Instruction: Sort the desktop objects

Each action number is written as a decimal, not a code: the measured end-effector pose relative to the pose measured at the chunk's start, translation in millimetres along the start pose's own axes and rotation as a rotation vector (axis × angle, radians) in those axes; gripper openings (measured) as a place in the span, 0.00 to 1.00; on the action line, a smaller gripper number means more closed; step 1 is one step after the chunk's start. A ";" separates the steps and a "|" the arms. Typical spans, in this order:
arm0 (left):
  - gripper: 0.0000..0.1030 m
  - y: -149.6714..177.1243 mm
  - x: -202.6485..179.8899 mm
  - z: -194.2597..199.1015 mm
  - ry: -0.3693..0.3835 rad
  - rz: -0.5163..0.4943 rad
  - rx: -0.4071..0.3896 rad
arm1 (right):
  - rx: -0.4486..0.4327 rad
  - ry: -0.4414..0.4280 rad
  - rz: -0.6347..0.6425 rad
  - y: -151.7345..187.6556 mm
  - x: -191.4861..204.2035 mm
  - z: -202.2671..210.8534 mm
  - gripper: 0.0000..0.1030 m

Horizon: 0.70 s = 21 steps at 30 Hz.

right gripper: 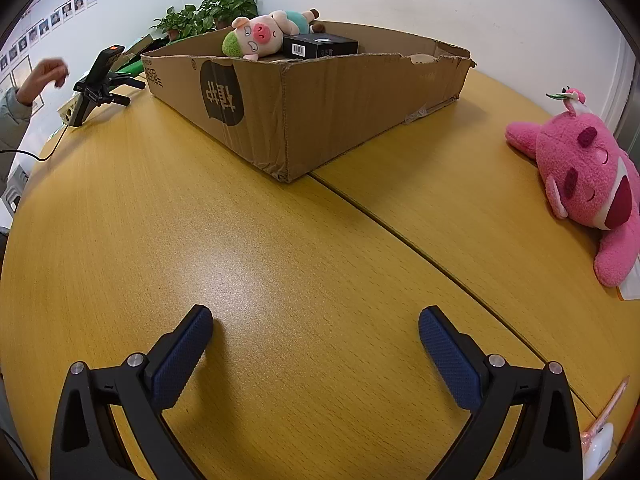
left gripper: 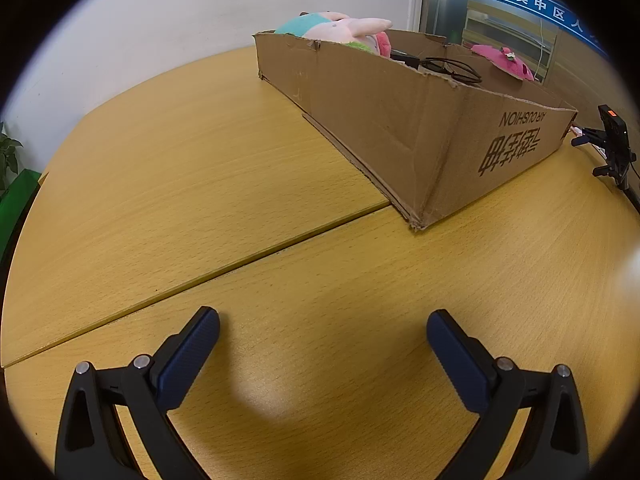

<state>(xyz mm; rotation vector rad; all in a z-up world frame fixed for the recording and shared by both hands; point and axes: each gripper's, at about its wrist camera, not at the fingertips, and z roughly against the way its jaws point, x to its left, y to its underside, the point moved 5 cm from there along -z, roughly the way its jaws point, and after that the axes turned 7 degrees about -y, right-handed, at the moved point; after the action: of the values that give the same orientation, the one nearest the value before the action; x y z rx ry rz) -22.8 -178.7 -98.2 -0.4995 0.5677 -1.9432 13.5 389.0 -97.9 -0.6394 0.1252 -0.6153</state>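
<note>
A shallow cardboard box (left gripper: 400, 120) stands on the wooden table (left gripper: 200, 184); it also shows in the right wrist view (right gripper: 320, 108). Inside lie a pig plush (right gripper: 264, 34), a black box (right gripper: 320, 46), black glasses (left gripper: 452, 68) and a pink item (left gripper: 504, 60). The pig plush also shows in the left wrist view (left gripper: 340, 30). A big pink bear plush (right gripper: 588, 184) lies on the table at the right. My left gripper (left gripper: 322, 328) is open and empty above bare table. My right gripper (right gripper: 316, 324) is open and empty too, well short of the box.
A small black camera on a stand (right gripper: 98, 84) sits left of the box, with a person's hand (right gripper: 42, 78) behind it. It also shows in the left wrist view (left gripper: 614, 140). Potted plants (right gripper: 208, 12) stand behind the box. Small pink and white items (right gripper: 600, 436) lie at the near right edge.
</note>
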 end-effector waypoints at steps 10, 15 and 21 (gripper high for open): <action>1.00 -0.9 -0.2 0.5 -0.001 -0.001 0.000 | 0.002 -0.007 0.007 -0.9 -3.6 -1.3 1.00; 1.00 -0.3 -1.5 2.1 -0.001 -0.001 0.000 | 0.002 -0.008 0.009 2.7 0.2 3.1 1.00; 1.00 -1.5 -3.4 3.5 -0.001 -0.001 0.000 | 0.002 -0.011 0.013 3.1 -0.9 3.4 1.00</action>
<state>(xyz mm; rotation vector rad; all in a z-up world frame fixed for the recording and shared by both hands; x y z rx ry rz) -20.5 -175.6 -94.8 -0.5011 0.5668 -1.9432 15.4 393.3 -97.1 -0.6389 0.1188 -0.5991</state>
